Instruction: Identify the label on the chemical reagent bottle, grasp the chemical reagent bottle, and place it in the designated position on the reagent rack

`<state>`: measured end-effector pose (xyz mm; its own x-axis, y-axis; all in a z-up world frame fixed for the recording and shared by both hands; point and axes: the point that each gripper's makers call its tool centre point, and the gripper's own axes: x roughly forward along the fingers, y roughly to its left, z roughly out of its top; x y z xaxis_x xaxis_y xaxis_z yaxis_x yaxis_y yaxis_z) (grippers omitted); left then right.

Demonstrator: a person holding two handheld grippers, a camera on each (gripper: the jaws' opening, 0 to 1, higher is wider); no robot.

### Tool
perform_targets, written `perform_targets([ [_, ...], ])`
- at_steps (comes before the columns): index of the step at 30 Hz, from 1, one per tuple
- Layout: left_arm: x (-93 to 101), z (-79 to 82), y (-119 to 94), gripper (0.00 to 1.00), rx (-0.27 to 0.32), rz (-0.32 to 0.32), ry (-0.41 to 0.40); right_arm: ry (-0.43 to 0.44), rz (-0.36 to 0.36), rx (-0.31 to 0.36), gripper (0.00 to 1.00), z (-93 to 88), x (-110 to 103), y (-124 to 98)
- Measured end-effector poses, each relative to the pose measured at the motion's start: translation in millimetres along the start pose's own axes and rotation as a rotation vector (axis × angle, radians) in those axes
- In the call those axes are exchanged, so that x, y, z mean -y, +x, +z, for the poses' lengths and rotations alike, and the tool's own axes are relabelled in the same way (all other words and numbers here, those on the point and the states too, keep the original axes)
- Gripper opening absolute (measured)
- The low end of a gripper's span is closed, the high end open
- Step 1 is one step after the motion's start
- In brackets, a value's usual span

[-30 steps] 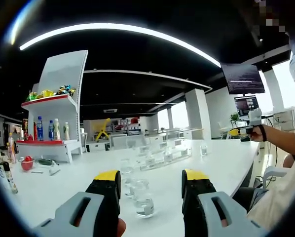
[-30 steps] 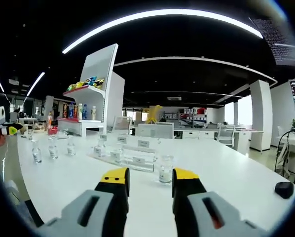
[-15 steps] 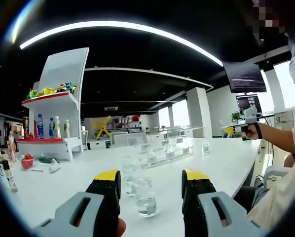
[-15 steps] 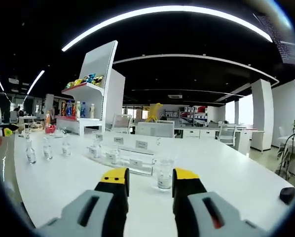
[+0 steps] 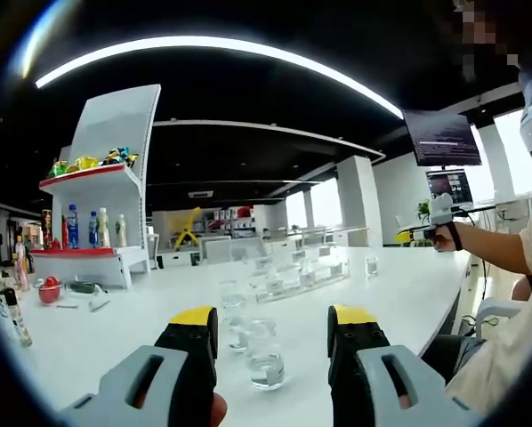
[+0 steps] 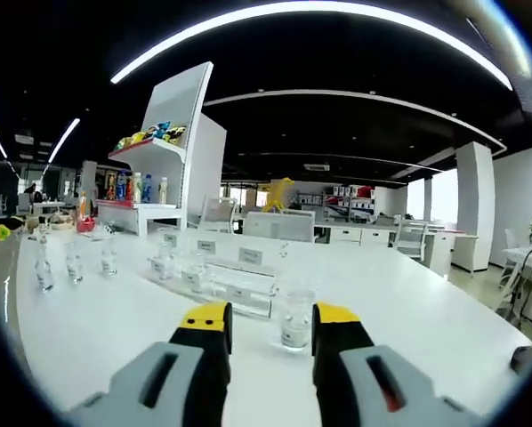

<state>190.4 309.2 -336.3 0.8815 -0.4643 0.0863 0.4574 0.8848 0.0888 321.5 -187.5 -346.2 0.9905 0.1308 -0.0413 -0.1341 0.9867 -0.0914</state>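
A clear reagent bottle point(image 5: 265, 355) stands on the white table just ahead of my left gripper point(image 5: 272, 322), whose jaws stand open with nothing between them; two more bottles point(image 5: 229, 309) line up behind it. The transparent reagent rack point(image 5: 294, 278) with white labels lies farther back. In the right gripper view my right gripper point(image 6: 270, 318) is open, and a clear bottle point(image 6: 294, 320) stands on the table just beyond its tips. The rack point(image 6: 220, 278) holding small bottles and label cards lies behind. Three bottles point(image 6: 73, 263) stand at the left.
A white shelf unit point(image 5: 100, 222) with drinks and snacks stands at the table's far end. A red bowl point(image 5: 49, 294) and small items lie near it. A person's arm holds the other gripper point(image 5: 438, 222) at the right, above the table edge. Office desks and screens fill the background.
The right gripper has come lower and closer to the bottle before it. In the left gripper view the other gripper has shifted slightly left; the table things stay put.
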Motion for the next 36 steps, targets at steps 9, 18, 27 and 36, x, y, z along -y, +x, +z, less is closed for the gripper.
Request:
perform_targets([
  [9, -4.0, -4.2, 0, 0.49, -0.01, 0.006, -0.001, -0.014, -0.012, -0.019, 0.36, -4.3, 7, 15],
  [18, -7.5, -7.0, 0, 0.49, -0.02, 0.014, -0.003, -0.02, -0.008, -0.057, 0.36, -19.2, 8, 29],
  [27, -9.8, -13.9, 1, 0.49, -0.041, 0.015, -0.007, -0.02, -0.015, -0.08, 0.37, -28.6, 13, 45],
  [36, -12.5, -20.0, 3, 0.5, -0.062, 0.018, -0.011, -0.021, -0.031, -0.115, 0.37, -43.3, 24, 66],
])
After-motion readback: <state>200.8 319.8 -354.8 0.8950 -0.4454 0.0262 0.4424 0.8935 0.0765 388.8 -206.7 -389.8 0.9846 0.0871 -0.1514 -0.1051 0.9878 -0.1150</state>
